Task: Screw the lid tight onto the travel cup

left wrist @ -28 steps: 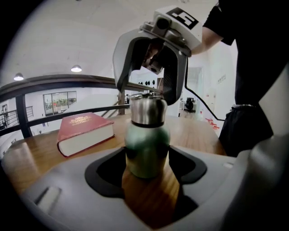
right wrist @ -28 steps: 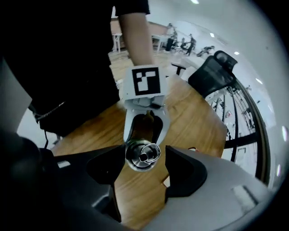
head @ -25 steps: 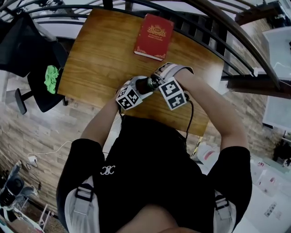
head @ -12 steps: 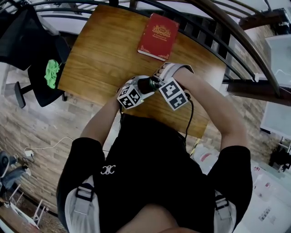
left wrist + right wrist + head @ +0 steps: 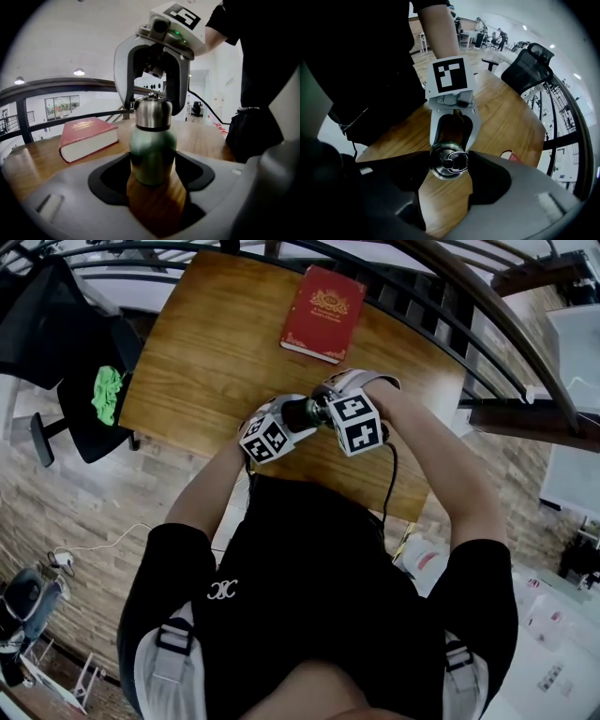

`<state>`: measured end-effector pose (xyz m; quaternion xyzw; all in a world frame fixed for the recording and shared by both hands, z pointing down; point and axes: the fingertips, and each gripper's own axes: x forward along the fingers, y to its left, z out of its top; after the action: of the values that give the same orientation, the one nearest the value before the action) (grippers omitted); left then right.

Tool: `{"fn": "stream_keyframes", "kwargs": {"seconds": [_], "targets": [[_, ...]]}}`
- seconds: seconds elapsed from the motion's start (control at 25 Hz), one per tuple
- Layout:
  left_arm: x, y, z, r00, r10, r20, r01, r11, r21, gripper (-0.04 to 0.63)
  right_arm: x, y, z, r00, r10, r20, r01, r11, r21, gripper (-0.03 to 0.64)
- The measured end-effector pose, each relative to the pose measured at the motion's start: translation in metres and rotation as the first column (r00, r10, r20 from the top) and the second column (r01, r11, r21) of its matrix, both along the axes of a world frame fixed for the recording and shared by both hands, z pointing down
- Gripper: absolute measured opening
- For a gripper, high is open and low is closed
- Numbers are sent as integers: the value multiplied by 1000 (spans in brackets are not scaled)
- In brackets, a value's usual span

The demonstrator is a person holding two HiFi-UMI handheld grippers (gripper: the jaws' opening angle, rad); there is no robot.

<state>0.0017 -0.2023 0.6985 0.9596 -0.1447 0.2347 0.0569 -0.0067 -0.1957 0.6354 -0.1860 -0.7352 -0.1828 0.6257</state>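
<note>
My left tool (image 5: pixel 152 171) is smooth, matt grey plastic with dull black pads (image 5: pixel 110 183). They bear on the green travel cup (image 5: pixel 152 157), whose painted body has a soft satin sheen. My right tool (image 5: pixel 449 163), the same grey plastic, sets its own black pads (image 5: pixel 489 180) against the round steel lid (image 5: pixel 449 161), which is brushed metal with bright glints and a polished ring on top. The brown wooden tabletop (image 5: pixel 216 343) is varnished and glossy, its grain showing. At twelve o'clock from the cup lies the red hardback book (image 5: pixel 320 313), with a low-sheen cover, gilt stamping and matt paper edges.
</note>
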Motion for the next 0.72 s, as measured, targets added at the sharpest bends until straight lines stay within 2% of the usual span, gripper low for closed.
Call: {"fn": "stream_keyframes", "kwargs": {"seconds": [0.2, 0.4, 0.52, 0.72], "targets": [[0, 0, 1, 1000, 6, 9, -6, 1000, -2, 350, -7, -2, -6, 975, 199, 94, -192, 978, -77, 256], [-1, 0, 2, 1000, 4, 11, -4, 1000, -3, 350, -9, -5, -8, 904, 394, 167, -373, 916, -146, 255], [-1, 1, 2, 1000, 3, 14, -2, 1000, -5, 350, -8, -7, -9, 831, 504, 235, -469, 862, -191, 255], [-1, 1, 2, 1000, -2, 15, 2, 1000, -6, 350, -12, -15, -20, 663, 658, 357, -595, 753, -282, 253]]}}
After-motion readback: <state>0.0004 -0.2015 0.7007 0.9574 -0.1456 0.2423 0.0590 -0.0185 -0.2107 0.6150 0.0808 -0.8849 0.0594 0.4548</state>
